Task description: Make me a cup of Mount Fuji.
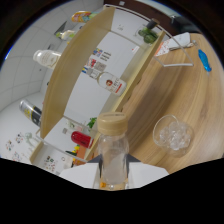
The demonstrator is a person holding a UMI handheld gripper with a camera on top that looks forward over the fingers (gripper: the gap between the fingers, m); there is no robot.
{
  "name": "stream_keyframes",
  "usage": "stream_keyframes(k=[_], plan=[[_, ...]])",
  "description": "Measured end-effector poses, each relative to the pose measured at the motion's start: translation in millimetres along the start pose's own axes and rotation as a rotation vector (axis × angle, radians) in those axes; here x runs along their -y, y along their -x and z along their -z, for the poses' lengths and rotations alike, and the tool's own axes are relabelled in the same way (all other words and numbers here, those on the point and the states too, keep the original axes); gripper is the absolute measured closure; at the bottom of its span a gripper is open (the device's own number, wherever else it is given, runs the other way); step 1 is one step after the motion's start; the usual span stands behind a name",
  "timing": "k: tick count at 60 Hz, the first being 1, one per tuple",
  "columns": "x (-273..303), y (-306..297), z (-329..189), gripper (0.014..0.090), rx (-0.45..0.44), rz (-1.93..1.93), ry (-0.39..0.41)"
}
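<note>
A clear plastic bottle (112, 150) with a tan screw cap stands between my fingers, and my gripper (113, 169) is shut on its body. The white fingers (82, 174) show on either side of it. The whole view is tilted, so the bottle seems lifted off the table. Just ahead and to the right, a clear glass cup (173, 134) holding ice cubes sits on the wooden table (195, 100).
A wooden shelf unit (75, 65) beyond the bottle holds a white bottle (47, 57), a dark bottle (31, 112), a red can (81, 139) and a red-labelled bottle (111, 82). Farther off on the table are a clear stand (175, 50) and a blue object (204, 60).
</note>
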Motion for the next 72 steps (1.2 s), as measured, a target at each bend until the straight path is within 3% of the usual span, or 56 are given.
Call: stream_keyframes(k=[9, 21, 39, 50, 65, 72], plan=[[3.2, 11.7, -4.0, 0.067, 0.105, -0.315, 0.014], [9.1, 9.7, -10.2, 0.0669, 0.18, -0.659, 0.014], [7.4, 3.3, -10.9, 0.0669, 0.2, -0.814, 0.022], [11.5, 16.0, -2.7, 0.0668, 0.146, -0.493, 0.015], [45.7, 48.9, 16.0, 0.0666, 0.02, 0.349, -0.155], [37.2, 39.2, 4.1, 0.0669, -0.09, 0.67, -0.175]])
